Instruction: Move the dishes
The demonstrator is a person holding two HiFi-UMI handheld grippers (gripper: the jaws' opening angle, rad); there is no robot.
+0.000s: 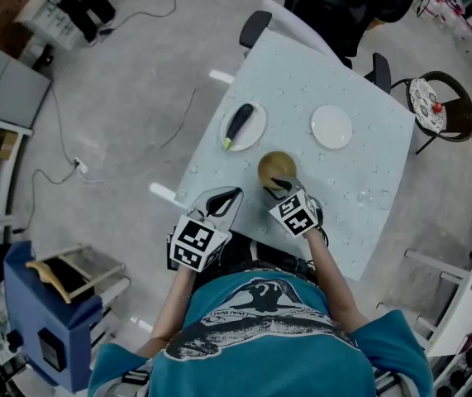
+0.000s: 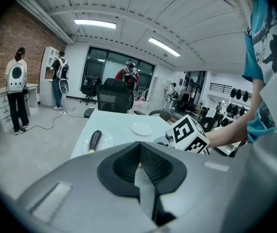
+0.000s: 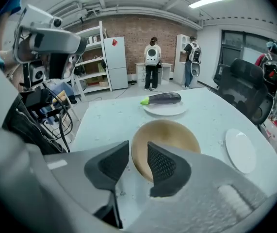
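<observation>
Right gripper view shows the right gripper point(image 3: 138, 152) with its jaws narrowly apart astride the near rim of the tan bowl point(image 3: 177, 135): one pad is outside the wall, the other is over the inside, and neither presses on it. In the head view the bowl stands on the pale bench point(image 1: 368, 164) near its front edge, with the gripper at the bowl's 6 o'clock. A white plate point(image 1: 252, 132) bearing an aubergine point(image 1: 239, 123) lies at its 10 o'clock, and an empty white plate point(image 1: 331, 126) at its 1 o'clock, both well apart from it. The left gripper point(image 1: 223, 198) hangs at the bowl's 8 o'clock with its jaws closed together on nothing. If the bowl is to be taken from here, the pads probably want to sit deeper over the rim before closing, so that the wall is pinched squarely and not by its lip alone. A one-sided hold on a shallow bowl is likely to let the far edge droop, so lift slowly and keep it level. The path should stay clear of the two plates.
</observation>
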